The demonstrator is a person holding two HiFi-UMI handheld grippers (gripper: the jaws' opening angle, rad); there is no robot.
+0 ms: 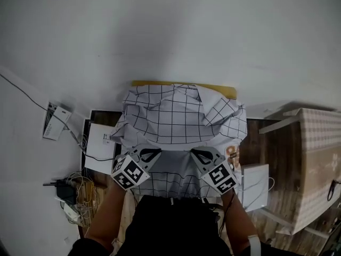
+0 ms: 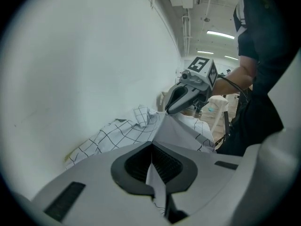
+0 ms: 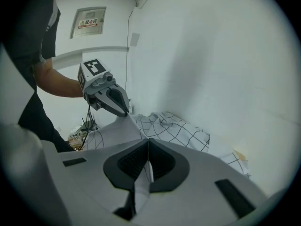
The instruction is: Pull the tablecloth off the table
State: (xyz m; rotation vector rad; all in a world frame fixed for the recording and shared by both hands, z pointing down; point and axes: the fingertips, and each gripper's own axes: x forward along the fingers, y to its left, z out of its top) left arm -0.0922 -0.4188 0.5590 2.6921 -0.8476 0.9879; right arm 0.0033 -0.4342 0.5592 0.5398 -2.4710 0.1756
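A white tablecloth (image 1: 181, 116) with a black grid lies bunched over a small wooden table (image 1: 160, 82) against the wall. Its near edge is lifted off the table and stretched between both grippers. My left gripper (image 1: 151, 154) is shut on the near-left part of that edge. My right gripper (image 1: 200, 154) is shut on the near-right part. In the left gripper view a fold of cloth (image 2: 117, 133) is pinched in my left gripper (image 2: 153, 166), and the right gripper (image 2: 171, 108) shows beyond. In the right gripper view cloth (image 3: 174, 126) is clamped in my right gripper (image 3: 148, 161), with the left gripper (image 3: 123, 111) ahead.
The table stands against a white wall. On the floor to the left lie a white box (image 1: 101, 143), a small white device (image 1: 56, 120) and tangled cables (image 1: 74, 193). To the right are a white box (image 1: 254, 185) and a stand draped in checked fabric (image 1: 314, 164).
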